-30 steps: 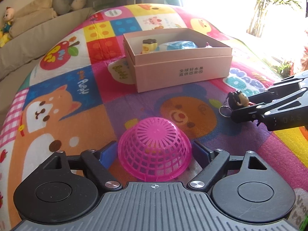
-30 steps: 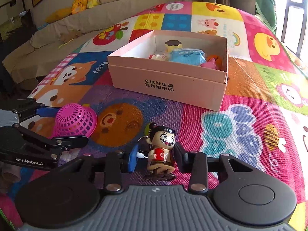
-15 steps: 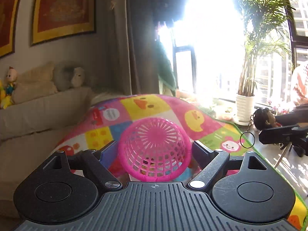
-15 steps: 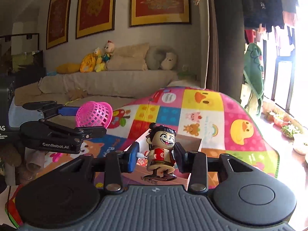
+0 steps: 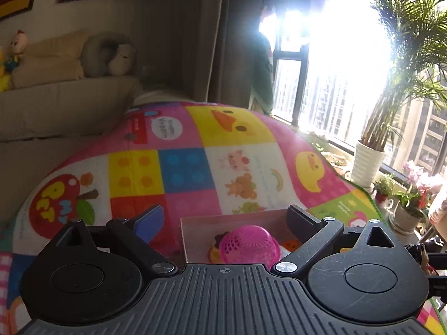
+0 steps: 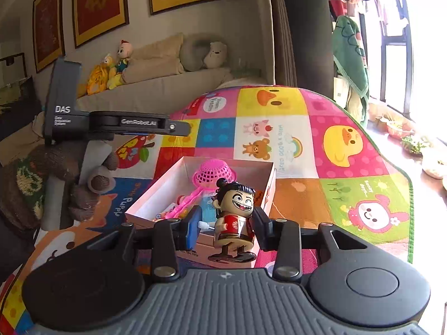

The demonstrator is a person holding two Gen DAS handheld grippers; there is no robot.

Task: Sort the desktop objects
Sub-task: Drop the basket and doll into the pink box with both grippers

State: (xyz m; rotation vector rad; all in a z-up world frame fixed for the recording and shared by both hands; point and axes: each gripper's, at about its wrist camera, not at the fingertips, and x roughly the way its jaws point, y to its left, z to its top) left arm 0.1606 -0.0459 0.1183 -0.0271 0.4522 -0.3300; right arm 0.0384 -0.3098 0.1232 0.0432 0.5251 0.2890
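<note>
My left gripper (image 5: pixel 225 220) hangs above the pink cardboard box (image 5: pixel 232 219), its jaws opening with nothing between them. The pink mesh basket (image 5: pixel 248 247) lies upside down inside the box, apart from both fingers. In the right wrist view the basket (image 6: pixel 213 171) shows in the box (image 6: pixel 156 192) with a pink motion streak under it, and the left gripper (image 6: pixel 139 124) hovers above and to the left. My right gripper (image 6: pixel 226 226) is shut on a grinning wind-up figurine (image 6: pixel 234 217), held upright just in front of the box's near wall.
The box stands on a colourful cartoon play mat (image 6: pixel 343 139) and holds several small toys. A gloved hand (image 6: pixel 56 173) carries the left gripper. A sofa with plush toys (image 6: pixel 167 83) stands behind. Potted plants (image 5: pixel 368 164) line the window past the mat's right edge.
The left gripper lifted the basket off the mat, carried it over the box and let go; the basket now lies in the box. The right gripper rose toward the box, still gripping the figurine.
</note>
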